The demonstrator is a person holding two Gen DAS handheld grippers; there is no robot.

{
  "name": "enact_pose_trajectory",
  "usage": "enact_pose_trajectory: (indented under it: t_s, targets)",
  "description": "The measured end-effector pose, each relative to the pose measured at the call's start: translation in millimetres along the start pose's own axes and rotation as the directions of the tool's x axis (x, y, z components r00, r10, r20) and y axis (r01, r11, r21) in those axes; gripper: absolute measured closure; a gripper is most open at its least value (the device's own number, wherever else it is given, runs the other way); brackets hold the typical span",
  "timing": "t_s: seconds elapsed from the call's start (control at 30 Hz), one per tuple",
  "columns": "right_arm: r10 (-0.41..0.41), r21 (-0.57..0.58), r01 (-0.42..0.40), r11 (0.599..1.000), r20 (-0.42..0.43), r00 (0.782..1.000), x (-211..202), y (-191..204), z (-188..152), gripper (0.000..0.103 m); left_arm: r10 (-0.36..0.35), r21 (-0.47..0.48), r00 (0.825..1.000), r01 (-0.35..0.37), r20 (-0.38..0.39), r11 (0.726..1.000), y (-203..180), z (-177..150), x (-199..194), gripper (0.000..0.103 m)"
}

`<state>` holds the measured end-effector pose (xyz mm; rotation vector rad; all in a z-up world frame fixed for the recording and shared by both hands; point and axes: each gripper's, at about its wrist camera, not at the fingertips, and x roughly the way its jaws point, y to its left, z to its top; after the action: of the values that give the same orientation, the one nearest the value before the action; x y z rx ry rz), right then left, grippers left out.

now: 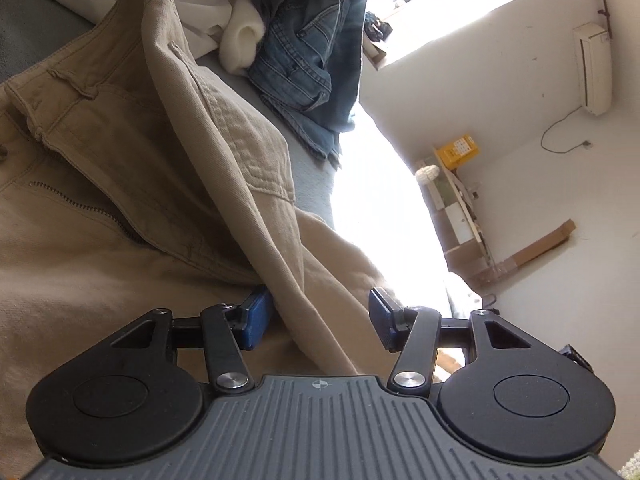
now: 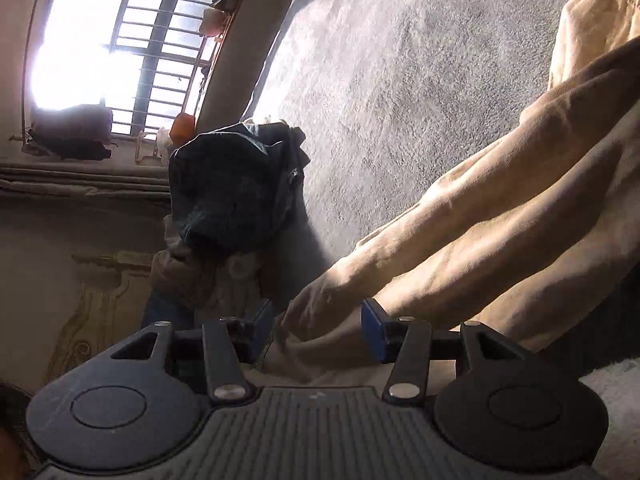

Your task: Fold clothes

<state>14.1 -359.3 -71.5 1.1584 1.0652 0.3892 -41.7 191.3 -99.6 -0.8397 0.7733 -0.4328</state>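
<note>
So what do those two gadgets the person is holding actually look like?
Both look alike. The left gripper and right gripper each have a grey ribbed body, two round black discs, black linkage bars with silver pivot pins, and two fingers tipped with blue pads. No cables or sleeves show.

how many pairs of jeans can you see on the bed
1. The jeans lie crumpled at the far end of the bed, beside white cloth, beyond the khaki trousers. More may hide in that pile.
</note>
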Motion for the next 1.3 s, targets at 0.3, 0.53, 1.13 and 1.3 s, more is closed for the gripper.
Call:
enact_pose_trajectory:
  t_s: [0.3, 0.53, 1.13, 1.3]
  targets:
    - [0.161, 0.357, -0.072, 0.931, -0.227, 0.96, 104.1, -52.8, -72.5, 0.046, -0.013, 0.005, 0.985, 0.014, -0.172, 1.0, -9.1, -11.9, 51.7, 0.046]
    - [0.172, 0.46, -0.07, 0.885, -0.182, 0.968, 124.8, -73.4, -84.3, 0.045, -0.08, -0.007, 0.984, 0.079, -0.159, 0.997, -24.1, 1.4, 69.6, 0.066]
    - [0.072, 0.317, -0.208, 0.925, 0.389, 0.918, 39.0, -64.2, -24.7, 0.051, -0.207, -0.168, 0.977, 0.212, 0.047, 0.963, -10.7, 35.7, 58.4, 0.099]
    - [-0.026, 0.381, -0.241, 0.893, 0.575, 0.817, -6.6, -87.6, -10.8, 0.053, -0.197, -0.188, 0.976, 0.212, 0.095, 0.959, -2.8, 41.8, 50.7, 0.099]
